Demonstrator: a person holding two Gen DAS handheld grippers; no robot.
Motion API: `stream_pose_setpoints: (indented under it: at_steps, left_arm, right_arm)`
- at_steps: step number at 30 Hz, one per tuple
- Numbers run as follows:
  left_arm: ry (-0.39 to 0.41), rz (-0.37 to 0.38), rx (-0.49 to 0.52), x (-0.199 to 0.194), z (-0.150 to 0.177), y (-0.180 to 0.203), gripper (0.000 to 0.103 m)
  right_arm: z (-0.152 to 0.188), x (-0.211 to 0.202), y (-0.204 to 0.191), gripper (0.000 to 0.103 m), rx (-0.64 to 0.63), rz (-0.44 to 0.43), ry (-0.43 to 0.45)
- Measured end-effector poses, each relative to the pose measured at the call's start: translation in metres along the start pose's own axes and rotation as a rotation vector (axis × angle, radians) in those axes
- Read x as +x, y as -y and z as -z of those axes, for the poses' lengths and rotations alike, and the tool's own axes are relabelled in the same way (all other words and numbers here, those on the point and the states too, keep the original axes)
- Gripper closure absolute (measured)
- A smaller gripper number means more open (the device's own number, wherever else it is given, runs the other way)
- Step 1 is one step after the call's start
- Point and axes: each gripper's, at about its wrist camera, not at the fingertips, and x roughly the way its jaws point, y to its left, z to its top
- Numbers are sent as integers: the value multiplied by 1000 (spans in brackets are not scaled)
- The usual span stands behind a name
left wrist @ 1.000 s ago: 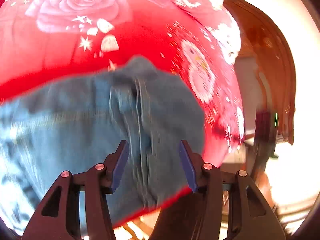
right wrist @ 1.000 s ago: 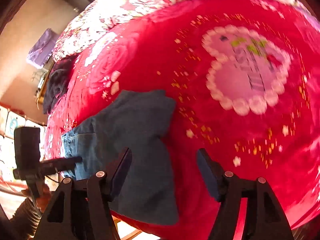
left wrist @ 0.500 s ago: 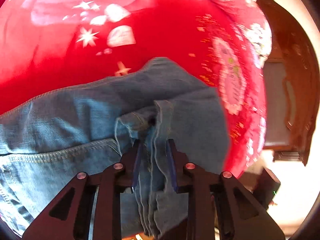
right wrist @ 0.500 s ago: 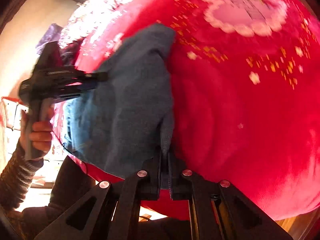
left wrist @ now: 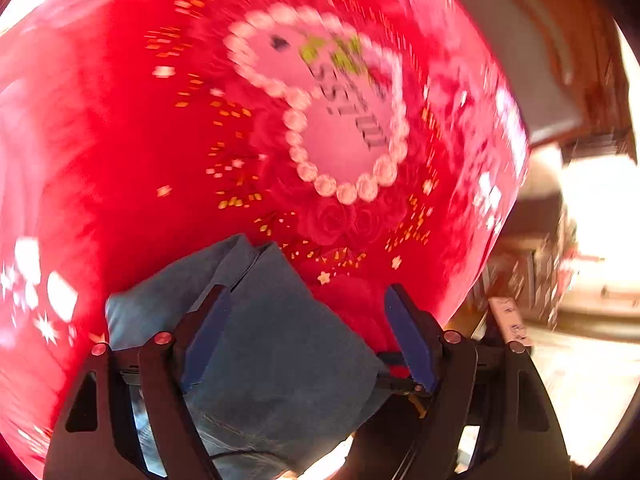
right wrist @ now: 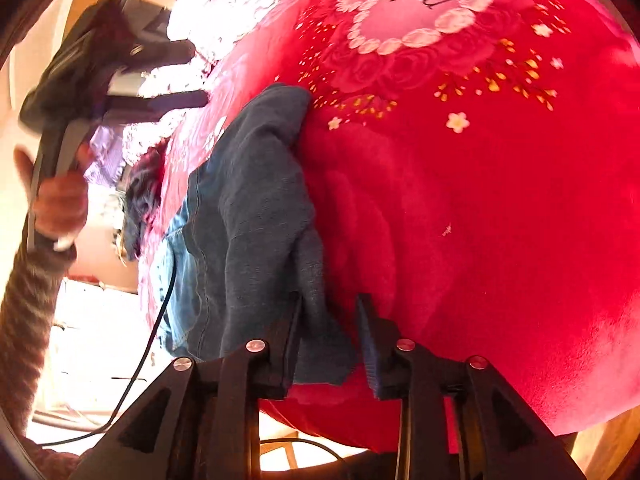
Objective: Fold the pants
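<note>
The blue jeans (right wrist: 248,208) lie folded lengthwise on a red blanket (right wrist: 480,220) near the bed's front edge. My right gripper (right wrist: 330,340) is low over their near corner. Its jaws are opening, and the denim edge lies loose between them against the left finger (right wrist: 292,336). In the left wrist view the left gripper (left wrist: 308,336) hovers over the folded jeans (left wrist: 280,360) with its jaws opening wide and the pads clear of the cloth. The right wrist view also shows that left gripper (right wrist: 196,74), raised at the upper left in a person's hand (right wrist: 60,200).
A pink heart print (left wrist: 340,120) marks the blanket (left wrist: 120,160) beyond the jeans. A dark garment (right wrist: 140,184) lies at the bed's far left edge. A black cable (right wrist: 160,320) hangs off the left side. Wooden furniture (left wrist: 560,40) stands past the bed's right edge.
Half a second ago both grippers were shut on the jeans. Both have since let go. The left one swung across the bed and rolled, and the jeans now lie folded over.
</note>
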Motion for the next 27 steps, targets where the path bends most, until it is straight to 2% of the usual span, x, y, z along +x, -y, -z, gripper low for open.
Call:
stream_pose_setpoints:
  at_steps: [4, 7, 10, 11, 12, 13, 14, 15, 18, 21, 22, 24, 25, 27]
  left_arm:
    - [-127, -126, 120, 26, -10, 16, 24]
    - [-216, -183, 195, 44, -8, 23, 24]
    - [-250, -234, 248, 56, -2, 28, 24]
    - [-242, -247, 254, 58, -1, 29, 25]
    - [-227, -268, 248, 58, 0, 29, 35]
    - [-215, -294, 239, 59, 1, 28, 58]
    - [-213, -322, 229, 61, 2, 26, 68]
    - [-209, -333, 214, 62, 4, 24, 76]
    - [-145, -336, 219, 56, 16, 20, 79]
    - [-110, -430, 172, 66, 17, 7, 79]
    - [-95, -404, 109, 65, 14, -3, 80]
    - [-55, -302, -19, 51, 11, -23, 80]
    - [-9, -295, -48, 40, 14, -29, 80]
    - [86, -306, -84, 12, 27, -41, 80]
  right_arm:
    - [1, -2, 11, 72, 13, -25, 5]
    - [-3, 0, 11, 72, 14, -39, 2]
    - [-8, 3, 10, 72, -1, -41, -1]
    - [-8, 5, 7, 72, -9, -38, -3]
    - [-8, 6, 6, 72, -23, -33, -5]
    - [-8, 7, 3, 72, -43, -22, -5]
    - [-8, 7, -1, 77, -67, -5, -7]
    - [-7, 7, -5, 96, -86, -5, -16]
    - [1, -6, -24, 99, -125, -31, -7]
    - [10, -4, -19, 99, -90, -25, -31]
    - [11, 2, -13, 98, -66, -5, -45]
    - [11, 6, -3, 97, -7, -9, -50]
    - [10, 4, -3, 97, 8, -11, -45]
    - [12, -3, -6, 80, -7, 10, -32]
